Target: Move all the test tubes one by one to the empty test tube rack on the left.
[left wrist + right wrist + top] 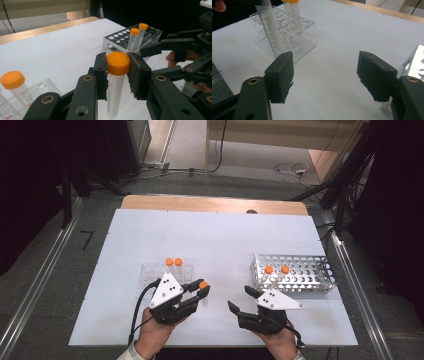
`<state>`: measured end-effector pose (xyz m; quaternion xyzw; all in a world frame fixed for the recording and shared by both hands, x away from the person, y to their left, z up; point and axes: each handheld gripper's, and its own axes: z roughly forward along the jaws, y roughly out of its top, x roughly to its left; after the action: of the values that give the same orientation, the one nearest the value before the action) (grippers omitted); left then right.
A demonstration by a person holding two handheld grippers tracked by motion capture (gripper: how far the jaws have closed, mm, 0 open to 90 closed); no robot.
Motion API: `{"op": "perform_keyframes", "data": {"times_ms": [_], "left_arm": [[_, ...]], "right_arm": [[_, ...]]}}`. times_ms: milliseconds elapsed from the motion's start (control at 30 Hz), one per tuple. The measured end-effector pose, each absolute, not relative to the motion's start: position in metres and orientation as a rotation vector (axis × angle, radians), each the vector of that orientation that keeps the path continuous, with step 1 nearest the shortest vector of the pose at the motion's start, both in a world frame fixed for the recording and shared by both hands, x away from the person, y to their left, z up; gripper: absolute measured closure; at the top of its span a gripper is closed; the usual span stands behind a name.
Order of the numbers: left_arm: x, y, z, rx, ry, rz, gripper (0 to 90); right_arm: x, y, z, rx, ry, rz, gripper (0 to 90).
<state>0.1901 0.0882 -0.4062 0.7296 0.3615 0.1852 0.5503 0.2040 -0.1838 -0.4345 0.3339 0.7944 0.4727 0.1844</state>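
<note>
The left gripper (pixel 201 290) is clamped on an orange-capped tube (pixel 117 75); in the left gripper view the two black pads press on either side of its cap, one from the left and one from the right, while the clear graduated body hangs straight down between the jaw arms and runs out of the bottom of the frame; the tube stands upright, its cap level with the top of the pads; in the high view the cap shows as an orange dot at the gripper's tip, just to the right of the clear plastic rack (pixel 150 275) and above the white table (pixel 215 235); two more orange-capped tubes (pixel 174 262) stand in that rack, side by side near its far edge; the right gripper (pixel 241 299) has its jaws spread wide with nothing between them; in the right gripper view the pads stand well apart over bare table, and the held tube's body shows farther off, beyond the left-hand pad and in front of the clear rack; the metal mesh rack (pixel 310 275) lies just beyond the right gripper, with two capped tubes (pixel 276 269) leaning in its left end; the two grippers sit near each other at the table's near edge, apart and not touching.
</note>
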Motion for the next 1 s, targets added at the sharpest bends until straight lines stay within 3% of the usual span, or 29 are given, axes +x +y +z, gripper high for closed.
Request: {"op": "perform_keyframes", "data": {"times_ms": [200,1000], "left_arm": [[0.191,0.098,-0.403,1.719,0.878,0.445,69.7],[0.199,0.137,-0.388,1.642,0.961,0.490,69.8]], "right_arm": [[0.204,-0.199,-0.434,0.994,2.227,1.311,21.6],[0.202,-0.240,-0.438,1.097,2.160,1.269,21.9]]}}
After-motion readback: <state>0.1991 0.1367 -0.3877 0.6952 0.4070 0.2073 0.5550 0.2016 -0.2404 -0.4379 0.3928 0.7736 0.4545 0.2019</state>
